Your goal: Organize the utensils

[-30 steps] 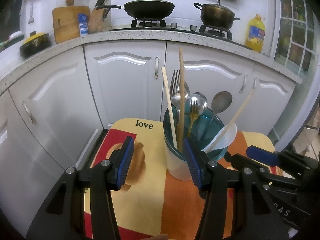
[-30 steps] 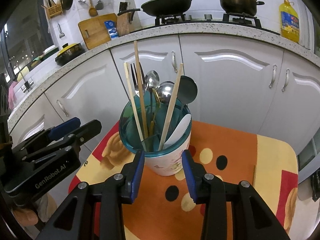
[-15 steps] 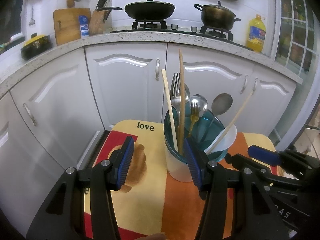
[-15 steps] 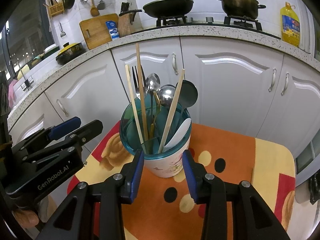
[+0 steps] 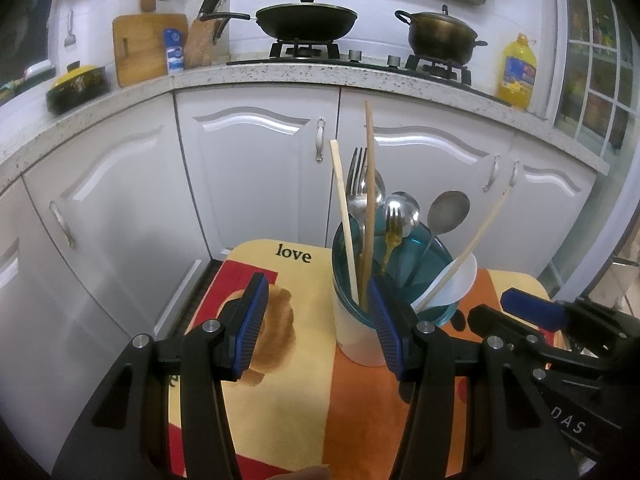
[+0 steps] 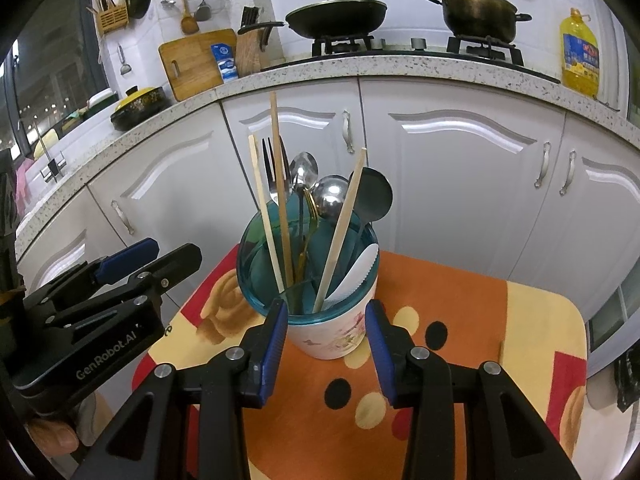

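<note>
Blue ribbed pads line the black fingers of both claws. The right claw [image 6: 326,338] is spread about as wide as the utensil holder [image 6: 320,320], empty, one pad on either side of the cup's near wall without clearly touching it. The left claw [image 5: 320,326] gapes wider and also holds nothing; its right pad overlaps the holder [image 5: 362,336] in view, though contact cannot be judged, and its left pad hangs over bare cloth.

The holder is a round white cup with a faint floral print and a translucent teal insert. It stands upright on the desk [image 6: 460,320], which is covered by a cloth in orange, yellow and red with dark spots and the word "love". Inside, standing on end and fanned out: three pale wooden chopsticks [image 6: 340,232], a steel fork [image 6: 272,172], shiny steel spoons [image 6: 330,200], a small gold fork [image 5: 394,232] and a white plastic knife [image 6: 352,276] with a serrated edge leaning on the rim.

Behind stand glossy white cabinet doors [image 6: 460,184] under a speckled stone worktop.
</note>
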A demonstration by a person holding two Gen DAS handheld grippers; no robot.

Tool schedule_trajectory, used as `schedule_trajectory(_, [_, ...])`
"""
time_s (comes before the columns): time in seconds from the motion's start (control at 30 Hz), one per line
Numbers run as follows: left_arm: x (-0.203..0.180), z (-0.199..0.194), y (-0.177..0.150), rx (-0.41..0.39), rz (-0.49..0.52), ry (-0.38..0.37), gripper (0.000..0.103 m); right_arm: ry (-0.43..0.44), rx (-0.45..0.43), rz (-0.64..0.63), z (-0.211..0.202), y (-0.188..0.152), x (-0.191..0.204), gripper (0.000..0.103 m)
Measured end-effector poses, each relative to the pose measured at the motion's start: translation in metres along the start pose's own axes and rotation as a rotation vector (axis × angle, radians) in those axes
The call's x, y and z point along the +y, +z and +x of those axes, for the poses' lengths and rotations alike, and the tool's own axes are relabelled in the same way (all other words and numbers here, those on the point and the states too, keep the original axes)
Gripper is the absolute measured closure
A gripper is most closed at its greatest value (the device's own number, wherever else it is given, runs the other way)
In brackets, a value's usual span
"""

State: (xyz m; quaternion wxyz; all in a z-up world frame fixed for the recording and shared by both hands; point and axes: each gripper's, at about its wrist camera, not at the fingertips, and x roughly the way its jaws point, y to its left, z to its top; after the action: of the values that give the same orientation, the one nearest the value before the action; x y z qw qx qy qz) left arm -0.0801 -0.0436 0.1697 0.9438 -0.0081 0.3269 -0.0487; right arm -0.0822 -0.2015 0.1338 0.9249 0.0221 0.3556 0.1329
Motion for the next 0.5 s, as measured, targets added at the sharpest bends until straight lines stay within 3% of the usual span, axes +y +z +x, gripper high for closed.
schedule_trajectory(0.5, [-0.0016,-0.0019,0.001,-0.005,0.005,0.005,0.052,-0.003,-0.01,-0.007,-0.0035,0.0011,0.0023,0.064])
